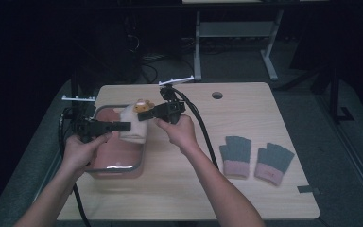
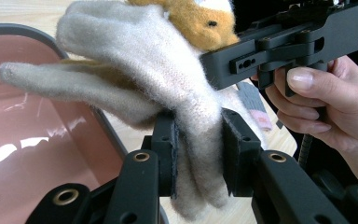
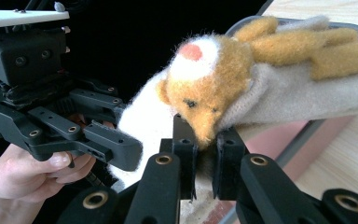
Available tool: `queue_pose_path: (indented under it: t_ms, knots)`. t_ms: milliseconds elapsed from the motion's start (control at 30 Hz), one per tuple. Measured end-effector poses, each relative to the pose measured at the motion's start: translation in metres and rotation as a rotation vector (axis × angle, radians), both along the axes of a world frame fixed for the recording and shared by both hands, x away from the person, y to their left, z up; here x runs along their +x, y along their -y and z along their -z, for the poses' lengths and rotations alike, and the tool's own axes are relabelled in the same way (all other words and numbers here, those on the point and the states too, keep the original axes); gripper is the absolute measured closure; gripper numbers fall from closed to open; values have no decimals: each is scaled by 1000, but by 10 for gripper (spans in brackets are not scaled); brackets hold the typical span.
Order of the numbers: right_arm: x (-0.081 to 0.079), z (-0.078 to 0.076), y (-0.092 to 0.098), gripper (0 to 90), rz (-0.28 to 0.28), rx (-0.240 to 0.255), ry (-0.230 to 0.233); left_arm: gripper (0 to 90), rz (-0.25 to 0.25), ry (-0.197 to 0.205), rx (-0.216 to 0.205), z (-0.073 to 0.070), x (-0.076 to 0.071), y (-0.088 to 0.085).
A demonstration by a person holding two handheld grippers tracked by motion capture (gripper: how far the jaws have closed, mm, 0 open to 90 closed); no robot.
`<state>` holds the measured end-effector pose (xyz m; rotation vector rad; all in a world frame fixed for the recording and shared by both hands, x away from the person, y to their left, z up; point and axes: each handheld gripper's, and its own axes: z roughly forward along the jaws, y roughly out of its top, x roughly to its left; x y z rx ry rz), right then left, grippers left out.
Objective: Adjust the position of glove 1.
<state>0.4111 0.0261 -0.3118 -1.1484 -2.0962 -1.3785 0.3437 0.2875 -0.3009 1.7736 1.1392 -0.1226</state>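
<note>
A cream fuzzy glove (image 1: 134, 124) with an orange animal face (image 3: 204, 88) on it hangs in the air over the right end of a pink bin (image 1: 116, 158). My left gripper (image 1: 126, 126) is shut on one side of the glove, pads pressing the cream knit (image 2: 193, 140). My right gripper (image 1: 142, 115) is shut on the opposite edge, just under the animal face (image 2: 200, 21). In the right gripper view its jaws pinch the fabric (image 3: 205, 161) tightly. The glove's fingers (image 2: 65, 79) stick out sideways over the bin (image 2: 37, 154).
A pair of grey gloves with pink cuffs (image 1: 255, 158) lies flat at the right of the wooden table (image 1: 184, 189). A round hole (image 1: 217, 95) sits near the table's far edge. Cables trail from both grippers; a desk frame stands behind.
</note>
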Motion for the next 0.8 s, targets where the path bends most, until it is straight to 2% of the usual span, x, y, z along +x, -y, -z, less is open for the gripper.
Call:
queue_pose_path:
  t_ms: [100,367,800]
  knots:
    - [1,0,-5,822,-3,3,-9,696,-6,3,11,-2,-1,-4]
    - [3,-5,-25,822,-27,-4,11,696,-29,14,9,-4,-5,-22]
    - [10,3,-52,822,-59,-14,-11,696,-77,-11,11,4,-7,-43]
